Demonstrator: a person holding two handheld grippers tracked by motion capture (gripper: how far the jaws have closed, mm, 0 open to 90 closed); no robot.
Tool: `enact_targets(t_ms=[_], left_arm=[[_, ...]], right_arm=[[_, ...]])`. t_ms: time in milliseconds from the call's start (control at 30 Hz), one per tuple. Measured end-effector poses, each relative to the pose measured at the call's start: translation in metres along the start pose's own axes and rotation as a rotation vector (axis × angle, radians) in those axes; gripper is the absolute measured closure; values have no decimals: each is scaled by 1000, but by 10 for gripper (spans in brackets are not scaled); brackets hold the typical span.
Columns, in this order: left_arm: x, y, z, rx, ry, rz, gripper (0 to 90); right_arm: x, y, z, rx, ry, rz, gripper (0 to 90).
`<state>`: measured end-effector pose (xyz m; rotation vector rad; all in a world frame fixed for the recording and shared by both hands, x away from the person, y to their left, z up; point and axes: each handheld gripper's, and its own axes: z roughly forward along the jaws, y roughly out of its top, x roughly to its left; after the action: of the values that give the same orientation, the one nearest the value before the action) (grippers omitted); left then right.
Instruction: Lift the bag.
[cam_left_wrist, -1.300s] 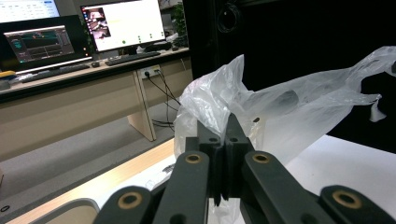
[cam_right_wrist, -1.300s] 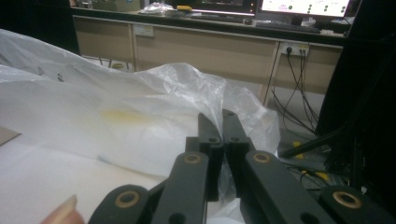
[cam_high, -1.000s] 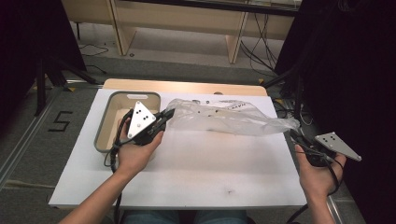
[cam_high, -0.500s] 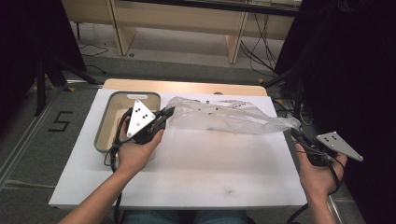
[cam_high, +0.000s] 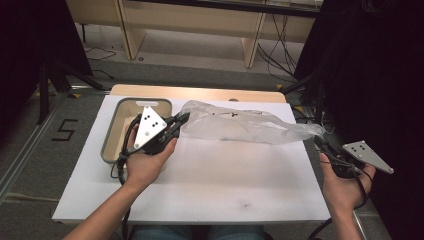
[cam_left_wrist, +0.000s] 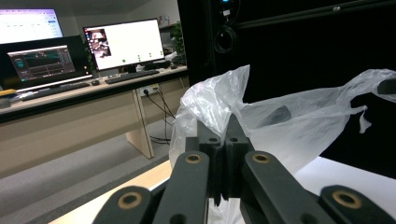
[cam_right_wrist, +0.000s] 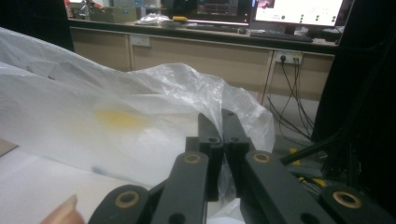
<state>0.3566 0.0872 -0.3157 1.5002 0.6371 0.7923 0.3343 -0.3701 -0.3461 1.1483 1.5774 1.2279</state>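
— What has moved since a second ago?

— Very little, as I am seeing it. The clear plastic bag (cam_high: 245, 125) is still stretching between my two grippers, and its right end is now sagging a touch lower toward the table's (cam_high: 210, 175) right edge. Both hands are staying where they were.

— Where is the bag lying against the tongs?

— I am holding its left end with the left gripper (cam_high: 181, 120), just beside the beige tray (cam_high: 111, 145); the jaws are clenched on the film, which is bunching above them in the left gripper view (cam_left_wrist: 219, 107). The right gripper (cam_high: 320, 142) is pinching the bag's far end off the table's right edge, jaws closed on the plastic (cam_right_wrist: 219, 93).

— And the middle?

— It is draping across the white table top, with something yellowish showing through the film in the right gripper view.
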Motion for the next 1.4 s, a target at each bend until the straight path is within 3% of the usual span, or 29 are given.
enact_targets(t_ms=[1400], left_arm=[[-9,29,-2,-101,-16,-2,892]], right_arm=[[1,3,-2,-14,-2,3,899]])
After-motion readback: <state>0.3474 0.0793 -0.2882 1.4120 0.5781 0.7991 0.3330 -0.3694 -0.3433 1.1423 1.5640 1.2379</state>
